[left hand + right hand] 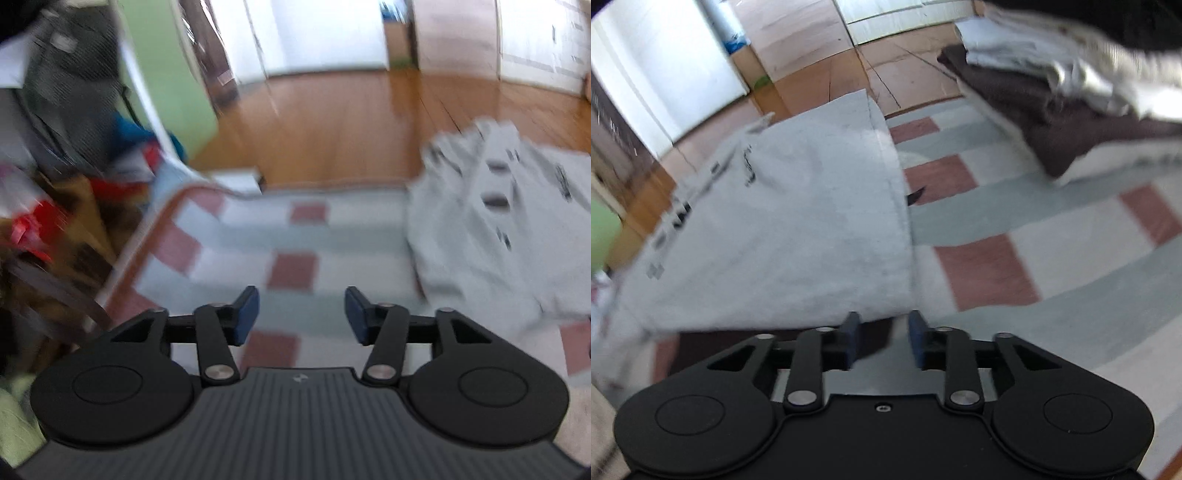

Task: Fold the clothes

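Both grippers spread and holding nothing over a checked mat, grey garment between them.

Left gripper (302, 314): blue pads apart above bare mat (295, 236), soft grey garment (495, 229) rumpled at 2 o'clock, cluttered pile (55, 206) crowding 9 o'clock. Right gripper (882, 338): fingers parted just short of the garment's (783, 229) near hem at 12 o'clock; open red-and-grey squares (1052, 229) toward 2; folded dark and pale stack (1052, 99) at 1, wood floor (812, 81) beyond.

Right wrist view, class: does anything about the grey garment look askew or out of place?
Yes. The grey garment lies slanted across the checked mat, with its far end reaching past the mat's edge towards the wooden floor. The right gripper stands open at its near edge, holding nothing.
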